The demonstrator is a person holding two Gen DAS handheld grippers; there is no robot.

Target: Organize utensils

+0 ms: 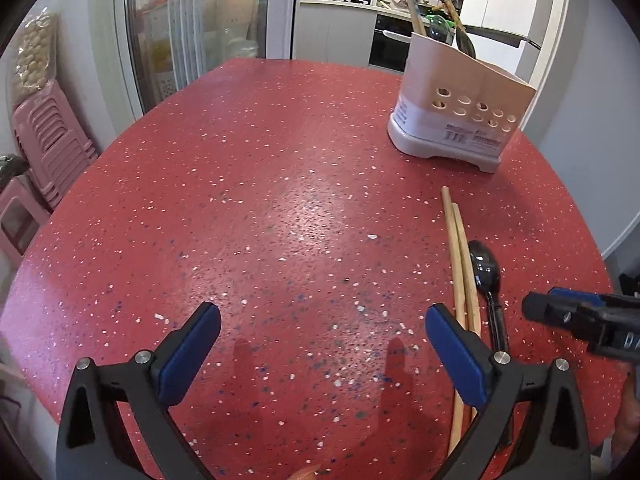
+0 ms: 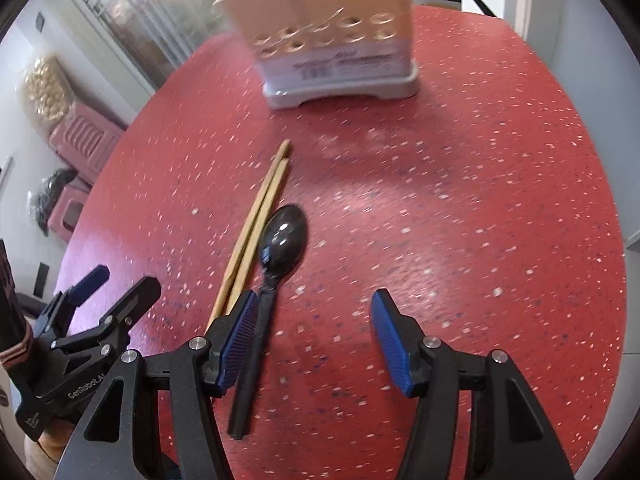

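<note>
So the black plastic spoon point(image 2: 285, 236) is lying flat on the red speckled table point(image 2: 460, 208), bowl pointing away, and its handle runs back just inside the left finger of the right gripper point(image 2: 314, 340), which is spread wide with nothing in it. Touching the spoon's left side is a pair of wooden chopsticks point(image 2: 260, 216), and those pass under or behind that same left finger, so they sit just outside the jaws. Ahead of the gripper, well apart from the spoon, is the beige utensil holder point(image 2: 336, 40) with a few utensils already standing in it. The left gripper point(image 1: 322, 344) is also wide open and empty, hovering off to the left with the chopsticks by its right finger. My worry: the spoon is way off-center in the jaws and hugging the chopsticks, so closing now could drag a chopstick along or skid the slick handle sideways. Plenty of bare table to the right of the spoon, and the table edge isn't close on that side.
</note>
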